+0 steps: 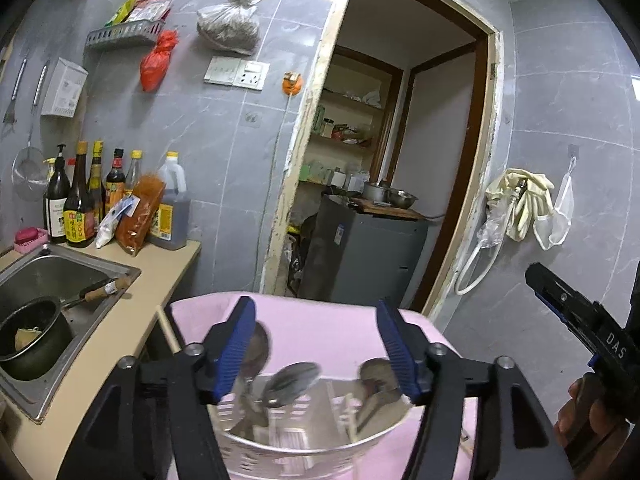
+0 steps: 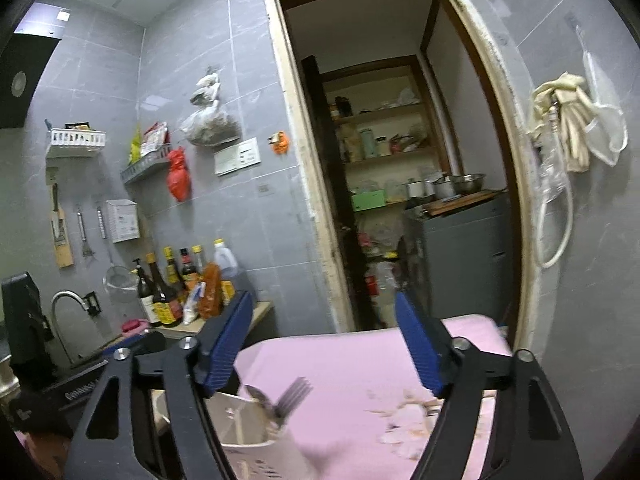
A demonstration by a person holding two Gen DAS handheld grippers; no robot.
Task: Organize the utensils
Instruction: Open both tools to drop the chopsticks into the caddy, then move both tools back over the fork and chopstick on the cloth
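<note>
A: Where's the utensil holder (image 1: 304, 436) from the two grippers?

B: Just below and ahead of the left gripper (image 1: 316, 344), on the pink cloth (image 1: 332, 328); low and leftward of the right gripper (image 2: 324, 344).

A: Jaws?

B: Both apart, gripping nothing.

A: The utensils?

B: Spoons (image 1: 294, 378) and a fork (image 2: 294, 396) stand upright in it, handles down. I'd judge the left one nearer.

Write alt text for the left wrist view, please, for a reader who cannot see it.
The open left gripper hangs above a white utensil holder with spoons, on a pink cloth. A sink is at left, a doorway behind.
</note>
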